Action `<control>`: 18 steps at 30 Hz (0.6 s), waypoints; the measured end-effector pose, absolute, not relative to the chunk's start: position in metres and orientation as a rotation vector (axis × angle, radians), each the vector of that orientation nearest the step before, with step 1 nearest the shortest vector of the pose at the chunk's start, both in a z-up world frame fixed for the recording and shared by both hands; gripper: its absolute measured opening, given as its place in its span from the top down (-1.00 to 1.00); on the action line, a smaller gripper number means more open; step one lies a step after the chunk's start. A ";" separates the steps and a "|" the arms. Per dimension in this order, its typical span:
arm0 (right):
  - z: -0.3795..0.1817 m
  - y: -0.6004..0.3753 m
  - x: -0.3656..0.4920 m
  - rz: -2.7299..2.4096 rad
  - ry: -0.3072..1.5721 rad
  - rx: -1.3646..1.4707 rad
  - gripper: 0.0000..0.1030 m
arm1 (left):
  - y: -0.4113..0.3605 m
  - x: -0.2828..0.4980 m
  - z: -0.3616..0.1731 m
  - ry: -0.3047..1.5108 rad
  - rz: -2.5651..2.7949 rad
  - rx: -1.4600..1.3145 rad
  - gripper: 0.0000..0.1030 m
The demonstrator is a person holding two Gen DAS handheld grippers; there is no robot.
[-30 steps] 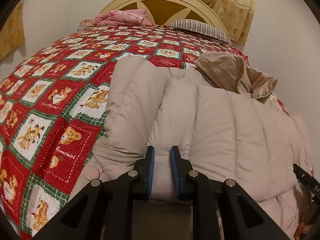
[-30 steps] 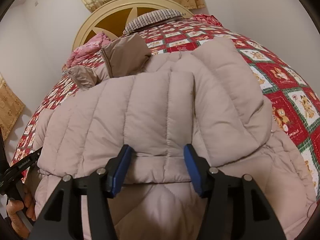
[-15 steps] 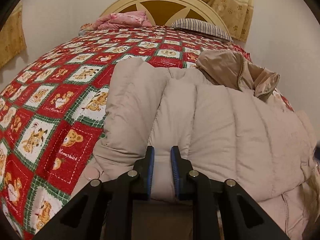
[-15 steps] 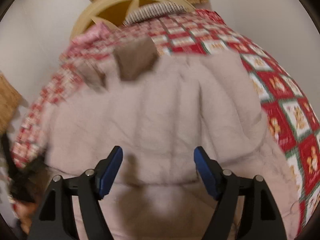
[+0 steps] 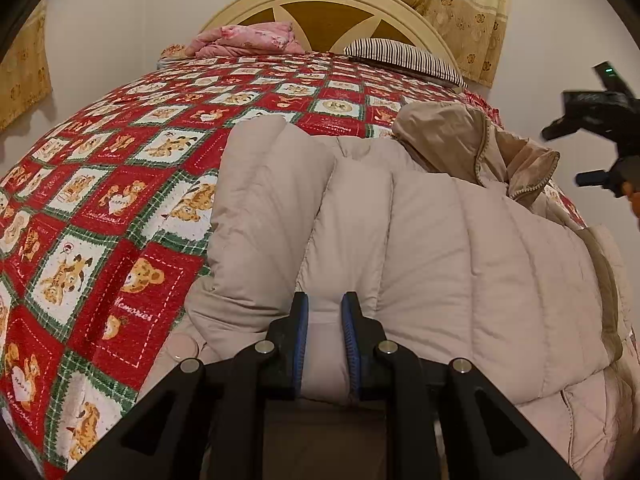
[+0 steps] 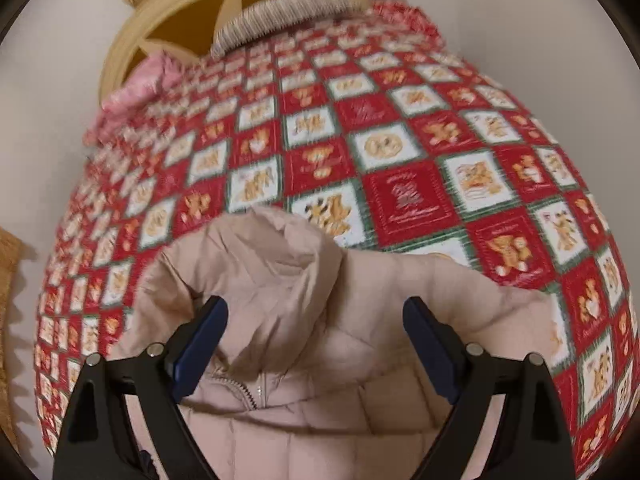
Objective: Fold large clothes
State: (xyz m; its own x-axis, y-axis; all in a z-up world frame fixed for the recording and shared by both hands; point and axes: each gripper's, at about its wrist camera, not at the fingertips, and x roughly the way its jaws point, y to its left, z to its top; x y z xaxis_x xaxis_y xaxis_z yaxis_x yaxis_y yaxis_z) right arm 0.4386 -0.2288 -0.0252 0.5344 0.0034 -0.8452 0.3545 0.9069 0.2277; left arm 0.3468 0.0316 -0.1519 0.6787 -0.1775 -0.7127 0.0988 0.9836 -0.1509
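Observation:
A beige quilted puffer jacket (image 5: 420, 240) lies on the bed, folded over itself, its hood (image 5: 460, 140) at the far right. My left gripper (image 5: 324, 320) is shut on the jacket's near folded edge. In the right wrist view my right gripper (image 6: 316, 344) is open and empty, held above the jacket's hood (image 6: 276, 276) and collar zip (image 6: 248, 392). The right gripper also shows at the right edge of the left wrist view (image 5: 600, 128), raised above the bed.
A red, green and white bear-patterned quilt (image 5: 120, 200) covers the bed. At the cream headboard (image 5: 332, 4) lie a pink folded cloth (image 5: 244, 38) and a striped pillow (image 5: 400, 56). Yellow curtains (image 5: 460, 4) hang behind. White walls flank the bed.
My right gripper let go of the jacket's folded edge, opened wide and swung up toward the hood. My left gripper stayed shut on the jacket's edge.

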 end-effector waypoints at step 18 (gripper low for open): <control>-0.114 -0.254 0.377 -0.273 0.970 0.384 0.86 | 0.032 0.347 -0.153 0.809 -0.168 -0.119 0.65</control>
State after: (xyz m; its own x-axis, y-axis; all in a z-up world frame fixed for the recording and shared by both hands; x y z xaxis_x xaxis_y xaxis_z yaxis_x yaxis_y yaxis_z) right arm 0.3769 -0.2538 -0.1144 0.5398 -0.0539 -0.8400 0.3917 0.8994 0.1940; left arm 0.3465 0.0319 -0.1531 0.6780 -0.1942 -0.7089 0.1034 0.9801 -0.1696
